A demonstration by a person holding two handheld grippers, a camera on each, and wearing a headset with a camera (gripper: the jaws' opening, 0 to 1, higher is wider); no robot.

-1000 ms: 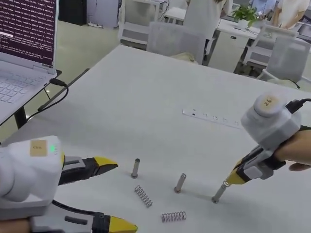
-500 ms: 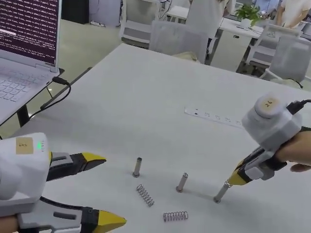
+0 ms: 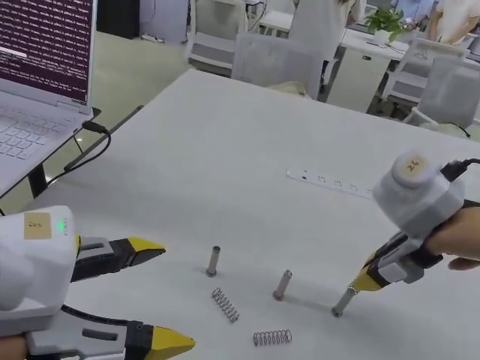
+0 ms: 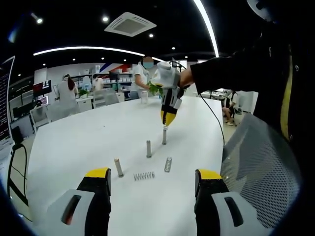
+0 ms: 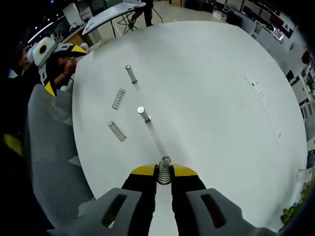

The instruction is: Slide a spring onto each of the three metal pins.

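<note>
Left gripper (image 3: 176, 295) low over white table (image 3: 225, 150), jaws wide apart, empty. Left pin (image 3: 213, 261) and middle pin (image 3: 281, 285) standing, bare; two loose springs (image 3: 224, 304) (image 3: 271, 338) lying just beside them. Right gripper (image 3: 364, 283) jaws clamped on third spring (image 5: 164, 173), at top of right pin (image 3: 343, 301).

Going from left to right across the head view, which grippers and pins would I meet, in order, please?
left gripper → left pin → middle pin → right pin → right gripper, holding a spring at that pin's top

Head cam looks down; 3 views share pins (image 3: 280, 285).
</note>
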